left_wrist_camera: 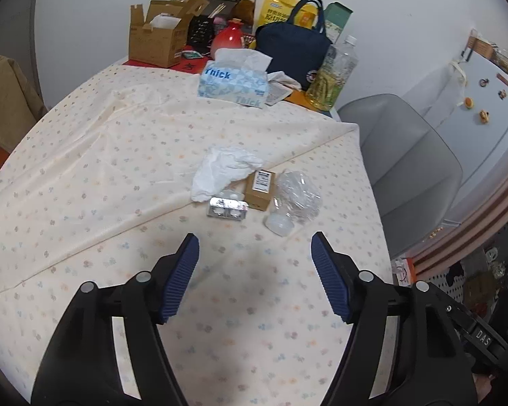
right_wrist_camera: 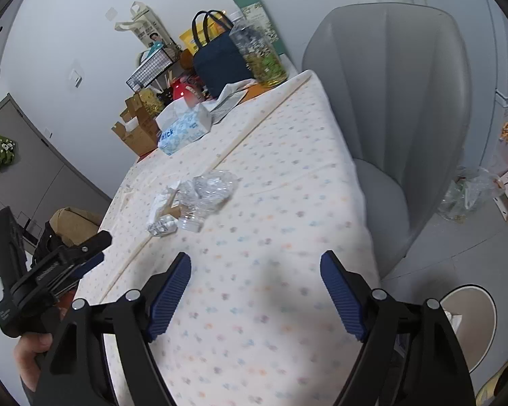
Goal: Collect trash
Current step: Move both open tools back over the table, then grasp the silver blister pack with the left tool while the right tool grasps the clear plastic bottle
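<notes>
Blue ribbed pads on the left gripper (left_wrist_camera: 255, 277) stand well apart with nothing between them, above bare tablecloth (left_wrist_camera: 84, 155). The right gripper (right_wrist_camera: 255, 296) is likewise wide open and empty, touching nothing. The trash lies ahead of both in one tight cluster near the table's chair-side edge: a crumpled tissue (left_wrist_camera: 225, 171), a foil pill pack (left_wrist_camera: 227, 208) just in front of it, a small cardboard box (left_wrist_camera: 260, 189) beside that, and a crushed clear plastic bottle (left_wrist_camera: 296, 199) touching the box. In the right wrist view the cluster is blurred; the bottle (right_wrist_camera: 206, 196) hides most of the box. The left gripper's body (right_wrist_camera: 50, 270) appears there, its fingers only partly visible.
</notes>
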`<state>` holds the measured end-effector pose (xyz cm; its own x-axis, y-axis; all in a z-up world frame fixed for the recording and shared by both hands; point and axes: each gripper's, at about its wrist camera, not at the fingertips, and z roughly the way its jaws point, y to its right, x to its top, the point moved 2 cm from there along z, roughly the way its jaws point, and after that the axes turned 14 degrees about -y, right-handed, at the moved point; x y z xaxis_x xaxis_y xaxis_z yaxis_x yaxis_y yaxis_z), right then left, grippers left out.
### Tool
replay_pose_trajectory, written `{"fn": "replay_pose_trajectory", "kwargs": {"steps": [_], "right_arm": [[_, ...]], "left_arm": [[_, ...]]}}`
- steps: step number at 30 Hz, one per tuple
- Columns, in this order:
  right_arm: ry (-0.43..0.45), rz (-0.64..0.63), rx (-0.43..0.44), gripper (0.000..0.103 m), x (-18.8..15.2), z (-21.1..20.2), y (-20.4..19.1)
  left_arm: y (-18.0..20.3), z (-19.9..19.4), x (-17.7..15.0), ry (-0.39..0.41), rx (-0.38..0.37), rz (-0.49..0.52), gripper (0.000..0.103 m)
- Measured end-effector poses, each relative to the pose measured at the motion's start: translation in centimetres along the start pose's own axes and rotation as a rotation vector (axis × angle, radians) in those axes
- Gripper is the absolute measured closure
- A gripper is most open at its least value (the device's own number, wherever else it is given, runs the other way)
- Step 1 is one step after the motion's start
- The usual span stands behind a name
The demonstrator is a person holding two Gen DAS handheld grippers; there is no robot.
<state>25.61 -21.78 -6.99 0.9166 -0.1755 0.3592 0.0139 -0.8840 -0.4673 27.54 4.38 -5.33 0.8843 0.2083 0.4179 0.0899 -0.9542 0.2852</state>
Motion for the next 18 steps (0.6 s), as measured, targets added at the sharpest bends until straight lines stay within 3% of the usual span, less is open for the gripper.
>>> {"fn": "replay_pose_trajectory", "kwargs": {"steps": [18], "right_arm": [[-0.057, 0.054, -0.009, 0.038, 3.0, 4.3, -0.6]], "left_arm": [[-1.3, 8.1, 3.5, -0.064, 0.055, -0.07, 0.043]]}}
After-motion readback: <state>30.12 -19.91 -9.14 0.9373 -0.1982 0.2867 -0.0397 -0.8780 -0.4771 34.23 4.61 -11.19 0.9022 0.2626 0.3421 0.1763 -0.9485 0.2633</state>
